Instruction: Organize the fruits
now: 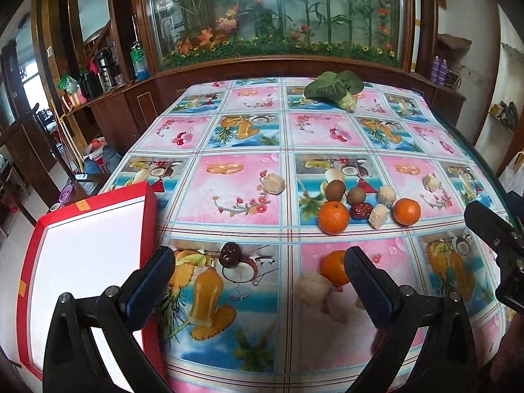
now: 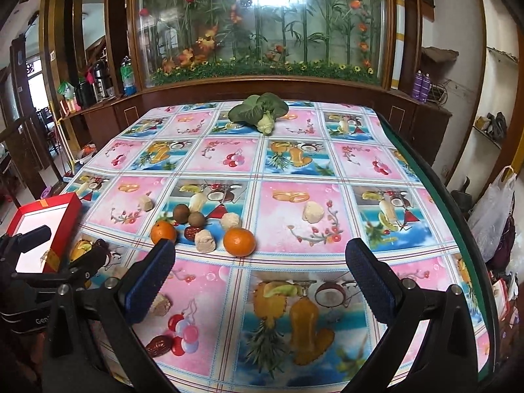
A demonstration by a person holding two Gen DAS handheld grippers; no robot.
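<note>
My left gripper (image 1: 258, 278) is open and empty, low over the table. Partly hidden behind its right finger lies an orange (image 1: 330, 267); a dark red date (image 1: 230, 254) sits just beyond its left finger. An open red box (image 1: 88, 262) with a white inside lies at its left. Farther on is a cluster: two oranges (image 1: 333, 217) (image 1: 406, 211), two brown round fruits (image 1: 335, 190) and a red date (image 1: 360, 210). My right gripper (image 2: 260, 271) is open and empty, just short of the nearer orange (image 2: 239, 241). Another date (image 2: 159, 344) lies below its left finger.
Several beige cake pieces (image 1: 274, 183) (image 2: 313, 212) lie among and around the fruit. A leafy green vegetable (image 2: 258, 111) rests at the far end of the patterned tablecloth (image 2: 294, 157). The table's green edge (image 2: 458, 222) runs along the right, with bags beyond it.
</note>
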